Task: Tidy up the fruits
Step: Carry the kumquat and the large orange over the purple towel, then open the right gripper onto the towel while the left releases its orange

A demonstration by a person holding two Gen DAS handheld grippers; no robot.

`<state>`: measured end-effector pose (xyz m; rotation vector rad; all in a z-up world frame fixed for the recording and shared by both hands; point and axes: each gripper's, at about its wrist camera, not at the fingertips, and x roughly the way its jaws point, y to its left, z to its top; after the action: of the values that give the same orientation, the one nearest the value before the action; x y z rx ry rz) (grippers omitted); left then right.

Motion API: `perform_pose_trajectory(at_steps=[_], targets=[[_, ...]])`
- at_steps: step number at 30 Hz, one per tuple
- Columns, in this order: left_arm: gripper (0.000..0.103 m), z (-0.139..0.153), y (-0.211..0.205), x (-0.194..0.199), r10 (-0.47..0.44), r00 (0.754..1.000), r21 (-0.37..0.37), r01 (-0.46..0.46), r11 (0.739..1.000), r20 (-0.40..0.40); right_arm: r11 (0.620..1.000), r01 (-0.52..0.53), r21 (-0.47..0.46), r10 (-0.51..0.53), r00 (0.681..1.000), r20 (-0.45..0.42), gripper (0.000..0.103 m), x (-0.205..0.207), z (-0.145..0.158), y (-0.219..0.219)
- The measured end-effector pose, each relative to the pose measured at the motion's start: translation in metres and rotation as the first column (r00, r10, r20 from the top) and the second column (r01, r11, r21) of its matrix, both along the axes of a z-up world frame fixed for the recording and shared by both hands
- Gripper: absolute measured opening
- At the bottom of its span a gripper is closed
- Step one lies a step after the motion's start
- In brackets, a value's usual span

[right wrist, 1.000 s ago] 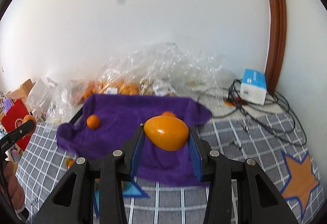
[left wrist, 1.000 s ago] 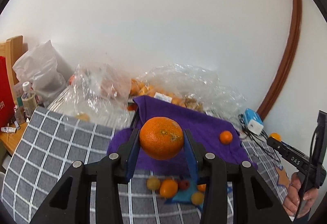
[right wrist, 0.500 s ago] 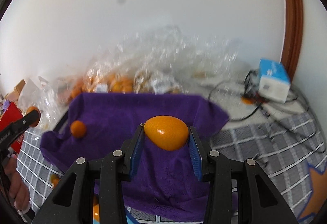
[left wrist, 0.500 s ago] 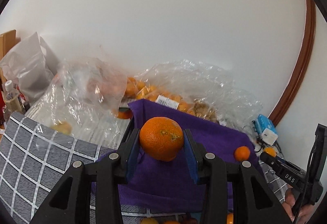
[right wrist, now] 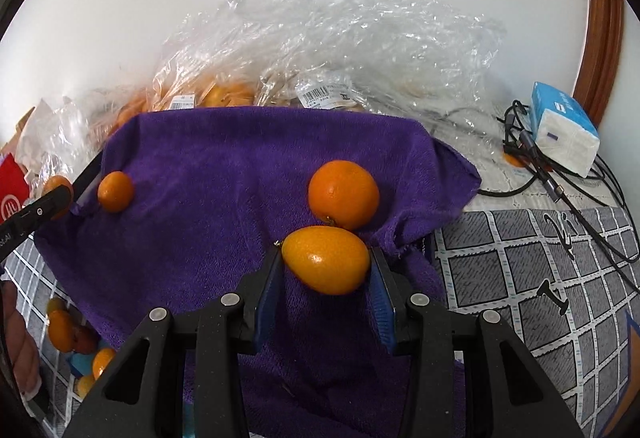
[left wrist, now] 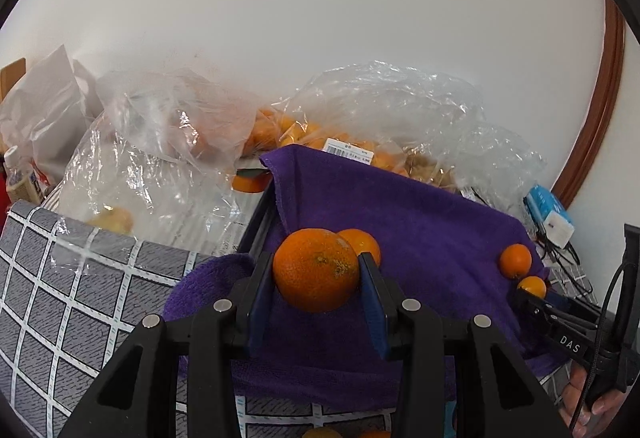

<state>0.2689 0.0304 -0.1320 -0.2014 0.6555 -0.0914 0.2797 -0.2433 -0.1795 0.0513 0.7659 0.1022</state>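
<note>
In the left wrist view my left gripper (left wrist: 316, 264) is shut on a round orange (left wrist: 316, 272), held just above a purple towel (left wrist: 400, 214) draped over a dark tray. A second orange (left wrist: 364, 242) lies on the towel right behind it. In the right wrist view my right gripper (right wrist: 326, 258) is shut on an oval yellow-orange fruit (right wrist: 326, 260) over the same towel (right wrist: 208, 198). A larger orange (right wrist: 344, 194) rests just beyond it, and a small orange (right wrist: 115, 191) lies at the towel's left edge, near the other gripper's tip.
Clear plastic bags of fruit (left wrist: 360, 142) are heaped against the wall behind the towel. A blue and white box (right wrist: 560, 134) with tangled cables sits at the right. Several loose small fruits (right wrist: 64, 330) lie on the grey checked cloth (right wrist: 540, 262) by the towel's near left edge.
Both grippers have moved forward and down toward the purple towel, each still holding its fruit. The towel and its oranges now fill more of both views.
</note>
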Motion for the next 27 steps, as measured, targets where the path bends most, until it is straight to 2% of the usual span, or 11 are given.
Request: perform_pose_trajectory(at_steps=[4, 9, 12, 17, 20, 27], targets=[[0.039, -0.003, -0.007, 0.001, 0.000, 1.000, 0.050, 0.001, 0.999, -0.012, 1.000, 0.004, -0.016, -0.004, 1.000, 0.002, 0.042, 0.001, -0.001, 0.002], [0.039, -0.004, -0.008, 0.002, -0.003, 1.000, 0.065, 0.004, 0.998, -0.020, 0.999, 0.005, -0.040, -0.005, 1.000, 0.004, 0.042, 0.001, -0.003, 0.006], [0.039, -0.006, -0.008, 0.003, -0.001, 0.999, 0.070, 0.003, 0.998, -0.032, 0.999, 0.000, -0.039, 0.000, 1.000, 0.010, 0.047, -0.001, -0.002, 0.006], [0.039, -0.008, -0.008, 0.004, 0.001, 0.999, 0.078, 0.002, 0.997, -0.048, 1.000, 0.000, -0.017, 0.000, 0.999, 0.040, 0.069, -0.009, 0.003, 0.006], [0.040, -0.009, -0.008, 0.006, 0.005, 0.998, 0.082, 0.000, 0.997, -0.060, 1.000, 0.013, -0.012, -0.013, 0.998, 0.055, 0.074, -0.011, 0.006, 0.005], [0.040, -0.010, -0.012, 0.007, -0.010, 0.998, 0.103, 0.017, 0.995, -0.063, 0.998, 0.040, 0.050, -0.044, 0.996, 0.075, 0.075, -0.017, 0.010, -0.004]])
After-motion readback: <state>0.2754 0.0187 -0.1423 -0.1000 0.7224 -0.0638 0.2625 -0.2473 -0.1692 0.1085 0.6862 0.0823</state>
